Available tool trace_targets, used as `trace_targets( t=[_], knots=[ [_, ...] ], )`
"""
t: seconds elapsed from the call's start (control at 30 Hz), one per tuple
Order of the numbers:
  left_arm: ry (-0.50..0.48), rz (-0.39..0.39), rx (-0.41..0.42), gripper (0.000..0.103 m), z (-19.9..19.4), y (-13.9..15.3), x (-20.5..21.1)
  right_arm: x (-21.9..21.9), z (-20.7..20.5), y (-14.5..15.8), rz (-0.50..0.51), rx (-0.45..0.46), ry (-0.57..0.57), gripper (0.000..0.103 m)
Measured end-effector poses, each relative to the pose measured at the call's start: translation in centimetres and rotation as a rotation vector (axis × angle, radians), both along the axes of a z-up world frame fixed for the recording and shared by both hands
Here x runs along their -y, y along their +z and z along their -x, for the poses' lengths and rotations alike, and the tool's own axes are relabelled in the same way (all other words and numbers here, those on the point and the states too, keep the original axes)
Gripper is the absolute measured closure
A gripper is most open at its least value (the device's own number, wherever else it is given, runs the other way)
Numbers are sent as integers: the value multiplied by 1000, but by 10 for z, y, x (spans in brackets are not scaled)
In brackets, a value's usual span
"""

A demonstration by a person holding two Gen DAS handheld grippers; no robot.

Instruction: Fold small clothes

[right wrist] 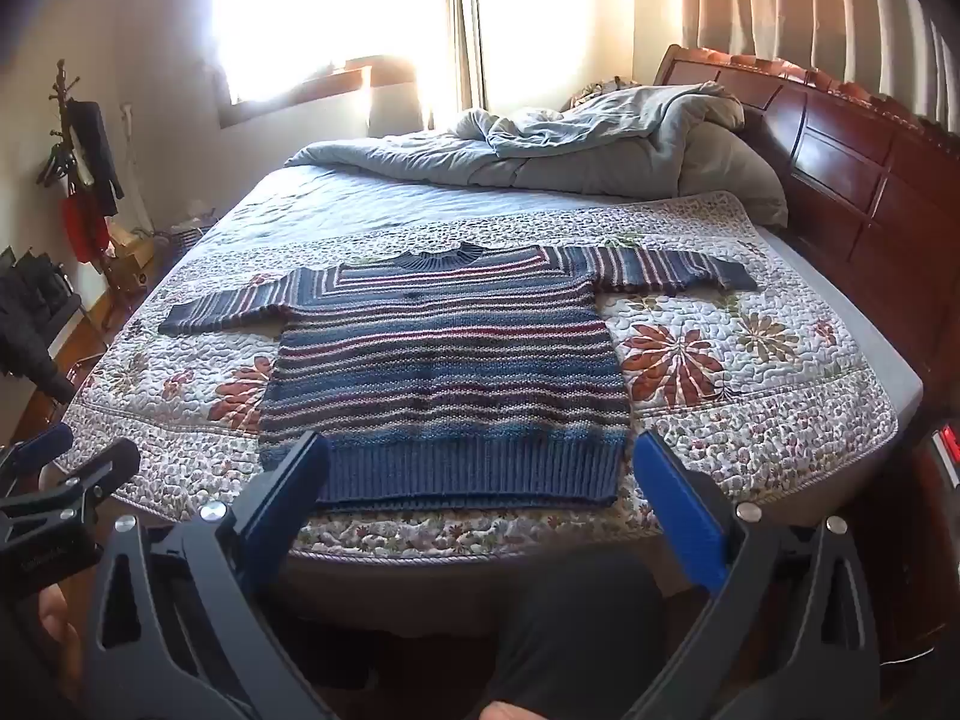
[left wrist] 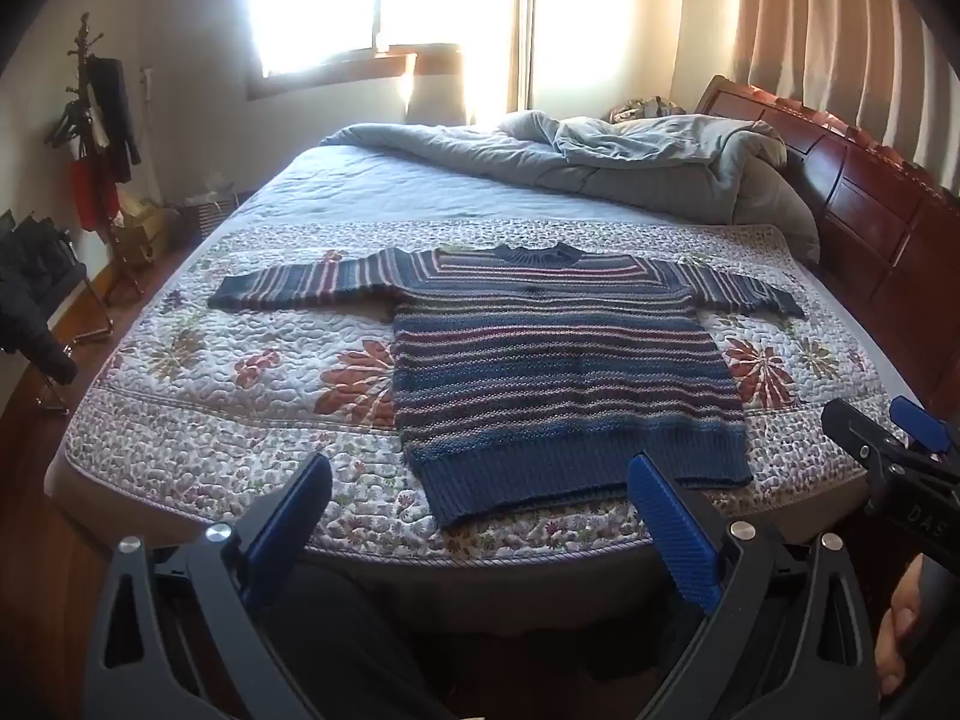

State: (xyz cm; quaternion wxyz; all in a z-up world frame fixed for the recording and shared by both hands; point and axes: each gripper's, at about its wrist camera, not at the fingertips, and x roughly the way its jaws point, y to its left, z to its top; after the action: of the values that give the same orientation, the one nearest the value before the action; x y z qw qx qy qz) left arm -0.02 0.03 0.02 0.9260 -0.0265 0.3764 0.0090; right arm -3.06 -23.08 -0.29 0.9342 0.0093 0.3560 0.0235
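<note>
A striped blue knit sweater (left wrist: 558,360) lies flat on the flowered quilt (left wrist: 240,372), face up, sleeves spread to both sides, hem toward me. It also shows in the right wrist view (right wrist: 444,372). My left gripper (left wrist: 480,498) is open and empty, held above the near bed edge just short of the hem. My right gripper (right wrist: 480,480) is open and empty, also just short of the hem; it shows at the right of the left wrist view (left wrist: 882,426). The left gripper appears at the left edge of the right wrist view (right wrist: 66,462).
A rumpled grey duvet (left wrist: 630,162) is piled at the far side of the bed by the dark wooden headboard (left wrist: 870,204). A coat rack (left wrist: 96,138) with clothes and a dark chair stand on the floor at left. My legs are below the bed edge.
</note>
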Motion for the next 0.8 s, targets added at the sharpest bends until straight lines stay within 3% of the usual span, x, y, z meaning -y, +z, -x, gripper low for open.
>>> trace_targets(
  t=[0.8],
  knots=[
    [-1,1,12,4,1,7,0,1,-5,2,4,-1,1,3]
  ],
)
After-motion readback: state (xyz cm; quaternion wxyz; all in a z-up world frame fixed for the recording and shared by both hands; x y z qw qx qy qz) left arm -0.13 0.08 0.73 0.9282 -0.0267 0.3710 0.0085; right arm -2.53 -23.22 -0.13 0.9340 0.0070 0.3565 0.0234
